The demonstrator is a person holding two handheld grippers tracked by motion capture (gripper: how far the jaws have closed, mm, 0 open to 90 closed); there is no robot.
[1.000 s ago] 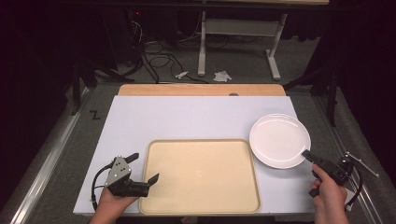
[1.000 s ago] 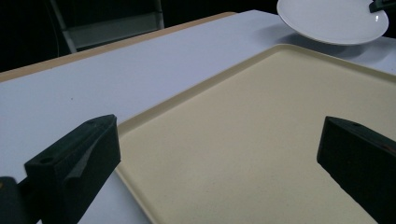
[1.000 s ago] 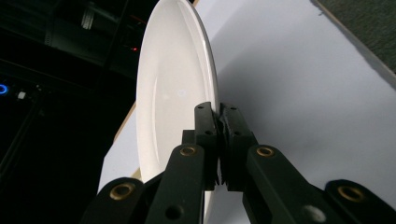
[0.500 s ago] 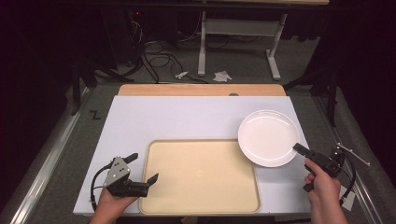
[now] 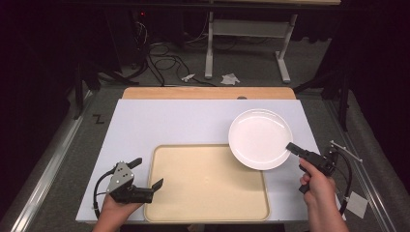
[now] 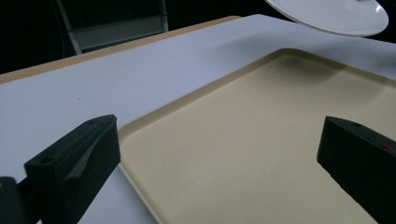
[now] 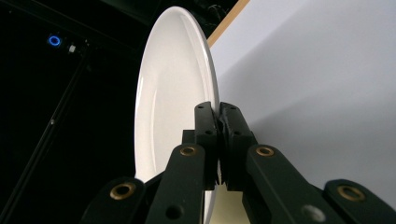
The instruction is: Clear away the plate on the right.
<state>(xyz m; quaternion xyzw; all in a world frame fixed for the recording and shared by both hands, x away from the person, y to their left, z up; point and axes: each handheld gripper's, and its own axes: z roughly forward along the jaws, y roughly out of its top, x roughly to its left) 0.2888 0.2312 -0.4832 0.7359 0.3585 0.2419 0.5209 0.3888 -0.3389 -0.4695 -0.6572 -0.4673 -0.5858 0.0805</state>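
Item: right gripper (image 5: pixel 291 147), fingers (image 7: pixel 207 122) clamped narrow on the rim of the plate (image 5: pixel 260 138). We list the plate as held clear of the desk (image 5: pixel 169 121), overhanging the far right corner of the tray (image 5: pixel 208 212). We judge it stiff, glazed, slippery and breakable; a rim hold suits it, taken deep. Round, so no long axis; its face looks up, about level. Item: left gripper (image 5: pixel 147 176), fingers (image 6: pixel 74 156) spread wide and empty, just above the tray's near left edge.
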